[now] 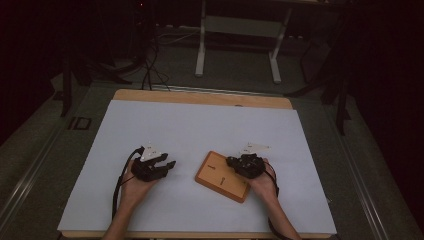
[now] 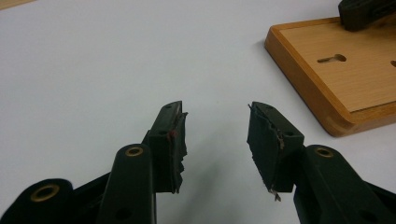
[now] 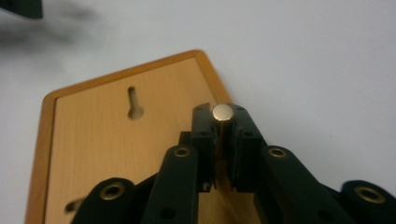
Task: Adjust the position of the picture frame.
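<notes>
— Starting close in: what's my right tool [image 3: 223, 140] got?

— I've got it clamped on a small metal peg [image 3: 222, 112], round pale head up between the jaws. It sits over the wooden board [image 3: 107, 154], toward the corner of the board that points away from me in the right gripper view.

— And where's the slot from there?

— In that same view the nearest keyhole slot [image 3: 134, 103] lies to the left of the peg and a little beyond it. Its long axis runs away from the tool, round end nearer, narrow end farther. I judge the next move to be a short shift left, then down into the round end.

— Your left tool?

— The left tool [image 2: 217, 135] hangs with its jaws apart, holding nothing, over bare tabletop [image 2: 93, 60]. The board [image 2: 341, 79] lies ahead and to its right, apart from it.

— So which hand is nearer?

— The right, plainly. From the high view the right tool [image 1: 246, 165] is over the board's [image 1: 220, 176] right edge; the left tool [image 1: 159, 165] sits off to its left with tabletop [image 1: 190, 125] between.
</notes>
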A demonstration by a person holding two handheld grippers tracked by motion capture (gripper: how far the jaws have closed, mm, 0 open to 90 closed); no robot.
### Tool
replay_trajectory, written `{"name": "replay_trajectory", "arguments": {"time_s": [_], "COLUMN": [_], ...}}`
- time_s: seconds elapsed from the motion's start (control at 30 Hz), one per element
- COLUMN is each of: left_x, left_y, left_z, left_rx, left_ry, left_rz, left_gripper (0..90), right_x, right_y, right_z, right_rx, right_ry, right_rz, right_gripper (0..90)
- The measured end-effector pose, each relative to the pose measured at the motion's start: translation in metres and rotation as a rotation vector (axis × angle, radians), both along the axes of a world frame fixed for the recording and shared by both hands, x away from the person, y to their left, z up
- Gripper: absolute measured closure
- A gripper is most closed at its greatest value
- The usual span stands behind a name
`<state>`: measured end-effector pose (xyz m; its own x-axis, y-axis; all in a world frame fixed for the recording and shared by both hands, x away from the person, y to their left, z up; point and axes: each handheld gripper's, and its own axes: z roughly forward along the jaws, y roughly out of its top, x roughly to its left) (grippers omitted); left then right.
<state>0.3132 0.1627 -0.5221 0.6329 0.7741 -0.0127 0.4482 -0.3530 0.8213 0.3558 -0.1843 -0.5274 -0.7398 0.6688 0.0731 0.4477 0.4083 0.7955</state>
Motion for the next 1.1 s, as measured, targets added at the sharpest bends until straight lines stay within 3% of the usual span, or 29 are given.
{"name": "replay_trajectory", "arguments": {"time_s": [0.13, 0.7, 1.1], "left_x": [0.0003, -0.0018, -0.0015], "left_y": [-0.0005, -0.0057, -0.0029], "left_z": [-0.0005, 0.0004, 0.0024], "left_rx": [0.000, -0.004, -0.020], "left_ry": [0.003, 0.001, -0.003], "left_rz": [-0.001, -0.023, -0.015], "left_gripper": [55.7, 55.7, 55.7], "right_x": [-0.0009, 0.0018, 0.0035], "right_y": [-0.0021, -0.0028, 0.0013], "right_z": [-0.0045, -0.0057, 0.0000], "right_rx": [0.059, 0.123, 0.107], "right_ry": [0.004, 0.034, 0.048], "right_rz": [-0.034, -0.033, -0.012], "right_gripper": [83.6, 84.2, 84.3]}}
